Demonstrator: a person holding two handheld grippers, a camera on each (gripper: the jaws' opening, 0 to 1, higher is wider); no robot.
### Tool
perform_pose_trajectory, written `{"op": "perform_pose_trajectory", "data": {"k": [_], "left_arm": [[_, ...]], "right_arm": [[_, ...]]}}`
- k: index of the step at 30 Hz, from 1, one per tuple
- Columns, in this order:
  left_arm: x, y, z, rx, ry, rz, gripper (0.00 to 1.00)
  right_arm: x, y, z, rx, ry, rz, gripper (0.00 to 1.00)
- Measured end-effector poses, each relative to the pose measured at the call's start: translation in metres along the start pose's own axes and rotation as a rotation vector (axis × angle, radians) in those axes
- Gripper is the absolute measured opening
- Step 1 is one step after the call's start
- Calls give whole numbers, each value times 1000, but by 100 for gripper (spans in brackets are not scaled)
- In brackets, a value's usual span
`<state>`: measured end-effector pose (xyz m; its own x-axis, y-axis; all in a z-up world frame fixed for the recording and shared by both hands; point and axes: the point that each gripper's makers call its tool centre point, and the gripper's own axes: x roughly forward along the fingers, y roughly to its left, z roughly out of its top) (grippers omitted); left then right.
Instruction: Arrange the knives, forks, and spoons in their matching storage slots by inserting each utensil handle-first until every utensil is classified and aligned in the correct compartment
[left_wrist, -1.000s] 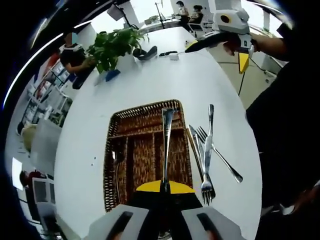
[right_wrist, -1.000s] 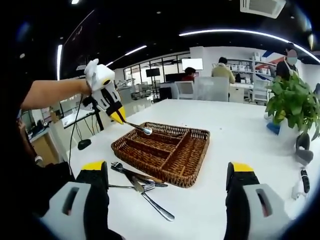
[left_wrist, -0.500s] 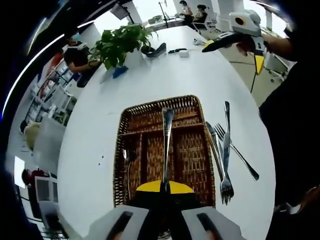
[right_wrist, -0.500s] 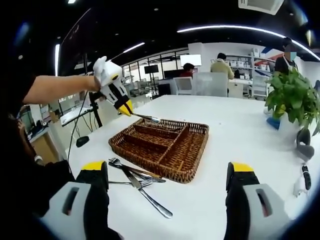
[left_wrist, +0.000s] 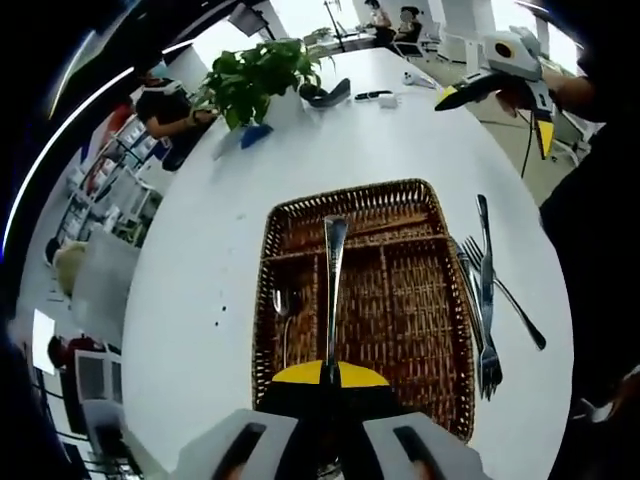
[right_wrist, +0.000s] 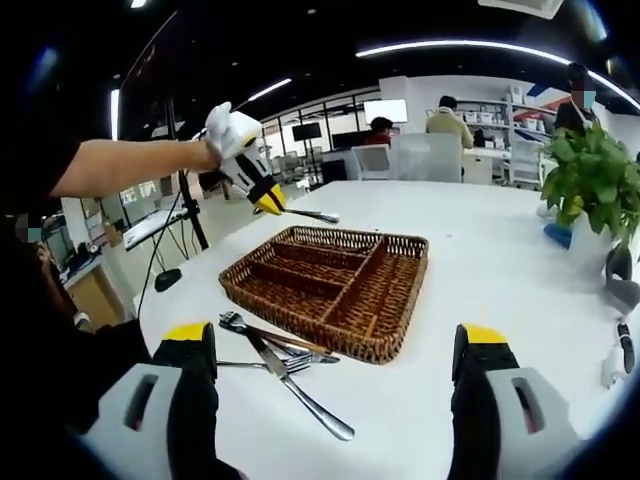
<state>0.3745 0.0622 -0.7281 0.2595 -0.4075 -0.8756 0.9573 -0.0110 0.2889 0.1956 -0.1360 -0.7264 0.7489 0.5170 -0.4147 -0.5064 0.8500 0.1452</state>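
Your left tongs (left_wrist: 330, 372) pinch a stiff, slippery utensil (left_wrist: 333, 290) at centre frame; right tongs (right_wrist: 335, 375) gape empty, lower frame.

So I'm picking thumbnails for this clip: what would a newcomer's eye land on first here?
Probably the wicker tray in the middle of the white table, with the left gripper holding a utensil in the air above it. Next, the loose cutlery pile on the table beside the tray's near edge, and one spoon already lying in a side compartment. The leafy plant at the far edge adds the only green.
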Motion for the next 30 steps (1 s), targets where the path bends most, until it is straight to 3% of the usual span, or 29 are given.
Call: {"op": "perform_pose_trajectory", "data": {"k": [15,30], "left_arm": [[7,42,-2,4,-13,27,0],[32,38,-18,-9,-16,3,0]], "right_arm": [[8,-4,-8,22,21,-1,99],[19,2,-19,29,34,18,99]]}}
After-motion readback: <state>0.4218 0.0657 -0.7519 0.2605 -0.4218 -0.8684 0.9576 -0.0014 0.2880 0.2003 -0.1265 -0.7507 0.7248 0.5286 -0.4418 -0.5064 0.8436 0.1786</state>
